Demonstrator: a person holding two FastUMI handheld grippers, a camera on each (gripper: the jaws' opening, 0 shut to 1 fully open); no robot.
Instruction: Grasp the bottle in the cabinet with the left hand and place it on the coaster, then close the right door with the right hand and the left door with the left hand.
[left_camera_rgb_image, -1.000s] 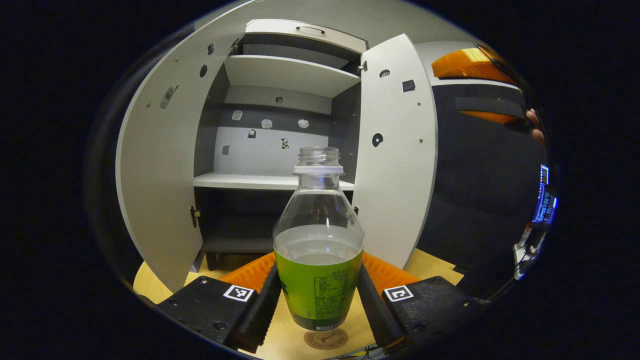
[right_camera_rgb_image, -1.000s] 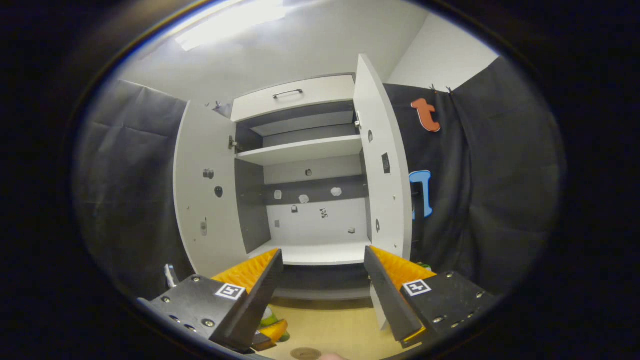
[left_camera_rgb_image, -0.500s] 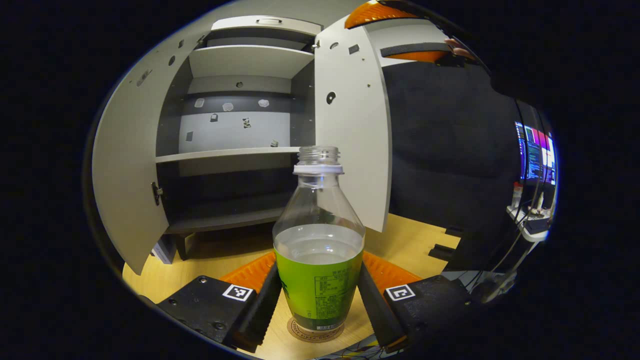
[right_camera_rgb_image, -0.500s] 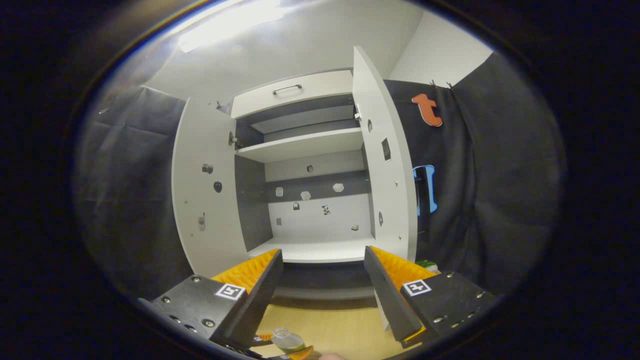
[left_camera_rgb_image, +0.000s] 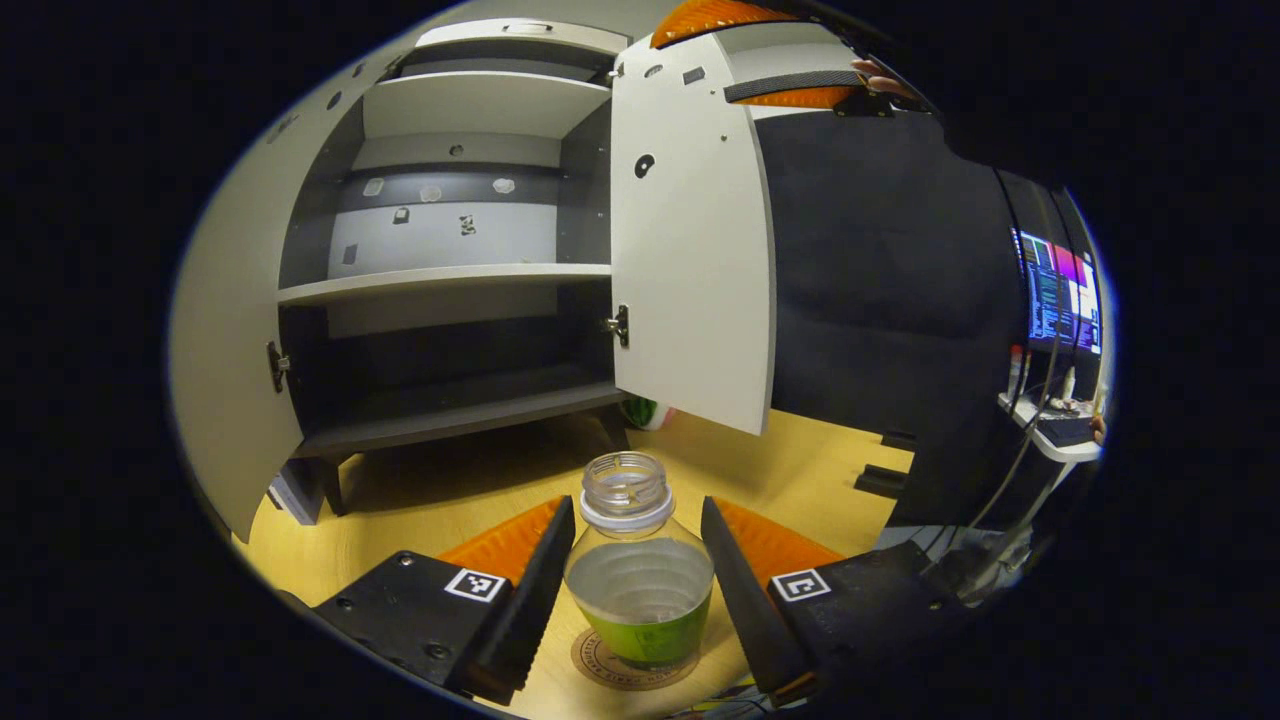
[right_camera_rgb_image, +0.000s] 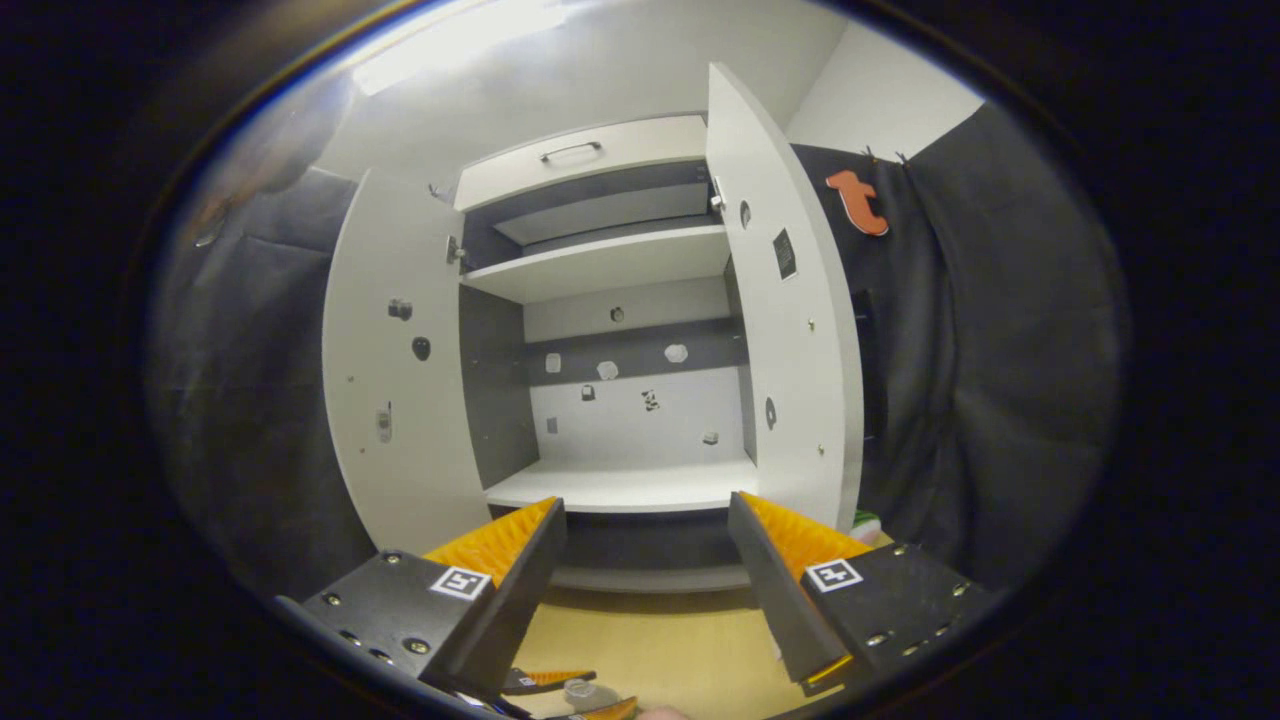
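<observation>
While the bottle (left_camera_rgb_image: 638, 570) stands on the coaster (left_camera_rgb_image: 600, 660) near the worktop's (left_camera_rgb_image: 400, 500) front edge, we lift our wide left tool (left_camera_rgb_image: 632, 585) straight up, sparing its neck.

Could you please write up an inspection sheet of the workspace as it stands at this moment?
Surface: wooden tabletop, bare around the coaster.
Job's things: bottle, uncapped and part filled, upright on the coaster; cabinet with left door and right door both open, shelves bare.
Clutter: a small green object behind the right door's lower edge.
Grippers: left gripper has its jaws open on either side of the bottle, apart from it; right gripper is open, holding nothing, facing the cabinet.
Cables: some hang by the side desk.
Surroundings: black cloth wall; lit screen.
</observation>
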